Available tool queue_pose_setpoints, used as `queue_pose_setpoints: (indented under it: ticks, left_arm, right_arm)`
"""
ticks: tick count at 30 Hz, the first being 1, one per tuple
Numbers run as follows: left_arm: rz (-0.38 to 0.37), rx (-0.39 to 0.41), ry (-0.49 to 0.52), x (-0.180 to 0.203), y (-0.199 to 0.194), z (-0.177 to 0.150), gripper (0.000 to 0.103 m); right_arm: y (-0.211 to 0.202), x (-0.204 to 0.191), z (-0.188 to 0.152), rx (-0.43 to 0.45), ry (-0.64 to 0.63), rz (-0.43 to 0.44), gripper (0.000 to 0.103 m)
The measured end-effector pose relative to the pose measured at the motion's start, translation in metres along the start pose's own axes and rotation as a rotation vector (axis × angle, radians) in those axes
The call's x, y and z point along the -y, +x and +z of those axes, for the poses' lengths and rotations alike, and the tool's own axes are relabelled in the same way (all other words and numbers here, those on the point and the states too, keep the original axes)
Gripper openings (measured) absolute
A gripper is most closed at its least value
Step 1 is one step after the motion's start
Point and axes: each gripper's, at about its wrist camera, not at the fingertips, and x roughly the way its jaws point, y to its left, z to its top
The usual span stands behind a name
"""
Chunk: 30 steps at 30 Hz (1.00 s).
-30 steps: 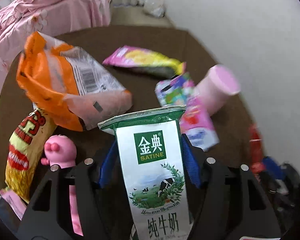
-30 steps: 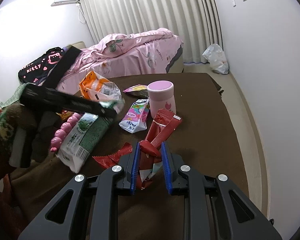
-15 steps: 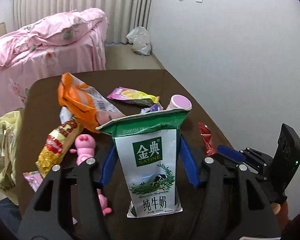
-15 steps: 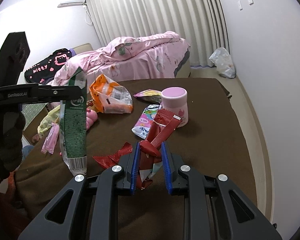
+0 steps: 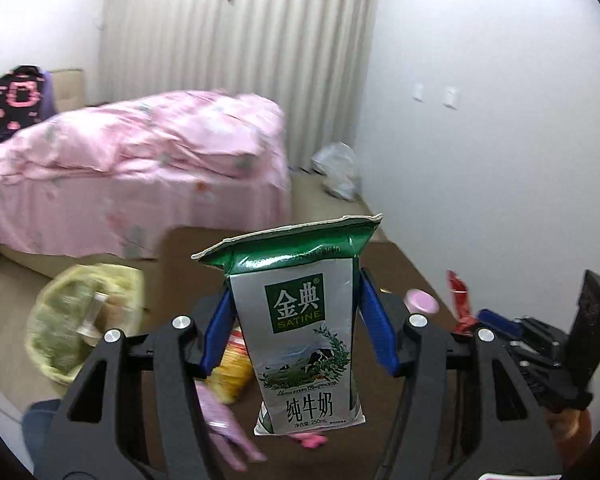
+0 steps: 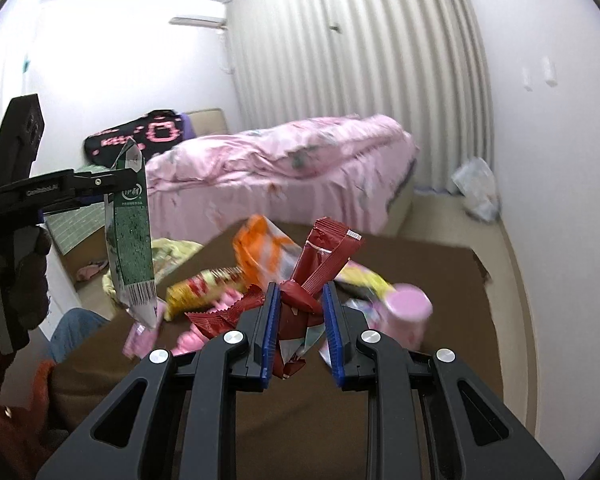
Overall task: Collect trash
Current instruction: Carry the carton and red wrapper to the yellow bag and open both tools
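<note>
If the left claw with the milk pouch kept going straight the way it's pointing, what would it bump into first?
Probably the pink bed. The left claw, shut on the milk pouch, points over the far edge of the brown table toward it. Nothing nearer seems to block the way, though the pouch hides the middle and depth is hard to judge.

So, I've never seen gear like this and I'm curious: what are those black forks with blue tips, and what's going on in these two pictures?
They are hand-held grippers, one in each of a person's hands, each with a camera looking along its fingers. In the left view, the left gripper holds a green-and-white milk pouch. In the right view, the right gripper pinches crumpled red wrappers. On the brown table below lie an orange bag, a pink cup and more wrappers. A yellowish bag sits on the floor.
</note>
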Motion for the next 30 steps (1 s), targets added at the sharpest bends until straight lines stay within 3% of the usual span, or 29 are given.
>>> queue_pose_setpoints:
  ticks: [8, 16, 25, 30]
  left_arm:
    - [0.251, 0.116, -0.081, -0.098, -0.033, 0.012, 0.055]
    - [0.486, 0.223, -0.121, -0.193, -0.045, 0.007, 0.055]
    - [0.548, 0.129, -0.284, -0.294, 0.019, -0.029, 0.055]
    - [0.502, -0.082, -0.401, -0.341, 0.063, -0.071, 0.055]
  right_arm:
    - [0.048, -0.065, 0.060, -0.010, -0.156, 0.115, 0.022]
    - [0.104, -0.136, 0.092, -0.071, -0.286, 0.188, 0.022]
    - [0.186, -0.211, 0.112, -0.142, -0.359, 0.240, 0.022]
    - [0.235, -0.251, 0.102, -0.193, -0.420, 0.270, 0.021]
